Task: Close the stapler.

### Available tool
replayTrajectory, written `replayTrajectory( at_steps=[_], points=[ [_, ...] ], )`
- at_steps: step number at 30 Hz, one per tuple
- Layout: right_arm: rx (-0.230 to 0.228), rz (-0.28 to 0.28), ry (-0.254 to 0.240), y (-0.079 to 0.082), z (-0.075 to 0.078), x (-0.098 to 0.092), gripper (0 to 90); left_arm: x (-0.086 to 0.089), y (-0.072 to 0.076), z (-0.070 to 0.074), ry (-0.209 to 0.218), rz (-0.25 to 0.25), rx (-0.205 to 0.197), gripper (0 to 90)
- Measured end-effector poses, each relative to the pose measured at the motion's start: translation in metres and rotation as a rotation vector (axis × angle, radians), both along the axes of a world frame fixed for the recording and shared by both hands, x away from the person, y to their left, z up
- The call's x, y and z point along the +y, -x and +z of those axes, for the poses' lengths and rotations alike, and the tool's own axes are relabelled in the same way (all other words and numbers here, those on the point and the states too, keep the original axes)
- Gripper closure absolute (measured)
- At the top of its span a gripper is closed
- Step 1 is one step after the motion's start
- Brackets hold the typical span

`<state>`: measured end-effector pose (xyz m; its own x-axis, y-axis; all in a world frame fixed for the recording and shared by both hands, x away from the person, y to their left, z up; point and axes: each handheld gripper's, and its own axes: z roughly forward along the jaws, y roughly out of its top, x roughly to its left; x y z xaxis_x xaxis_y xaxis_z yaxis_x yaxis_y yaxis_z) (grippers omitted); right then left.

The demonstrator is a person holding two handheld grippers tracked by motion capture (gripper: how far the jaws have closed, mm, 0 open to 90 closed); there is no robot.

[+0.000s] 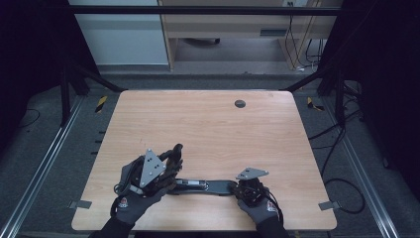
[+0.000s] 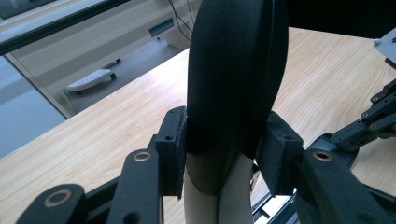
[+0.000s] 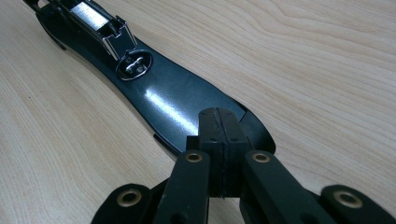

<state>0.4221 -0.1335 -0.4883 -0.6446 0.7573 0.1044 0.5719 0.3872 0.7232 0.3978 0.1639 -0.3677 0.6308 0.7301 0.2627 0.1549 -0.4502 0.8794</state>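
Right gripper (image 3: pixel 218 140) atop opened black stapler's (image 3: pixel 163 100) base end; left gripper (image 2: pixel 224 154) around its top arm.

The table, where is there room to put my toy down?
Most of the table is bare: the whole far half around the small dark hole, and both side edges. It is crowded only near the front edge, where the left gripper and right gripper work on a black stapler.
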Motion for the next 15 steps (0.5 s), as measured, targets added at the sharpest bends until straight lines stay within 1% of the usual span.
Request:
replayTrajectory(
  at_steps=[4,11,15],
  points=[
    [0.001,-0.002,0.0,0.0,0.0,0.0,90.0,-0.002,0.0,-0.001,-0.002,-0.002,-0.001,56.5],
    [0.0,0.002,-0.002,0.0,0.0,0.0,90.0,-0.013,0.001,-0.003,-0.037,-0.016,-0.019,56.1],
    [-0.004,0.006,0.0,0.0,0.0,0.0,90.0,-0.018,0.0,-0.005,-0.046,-0.022,-0.02,55.6]
  ],
)
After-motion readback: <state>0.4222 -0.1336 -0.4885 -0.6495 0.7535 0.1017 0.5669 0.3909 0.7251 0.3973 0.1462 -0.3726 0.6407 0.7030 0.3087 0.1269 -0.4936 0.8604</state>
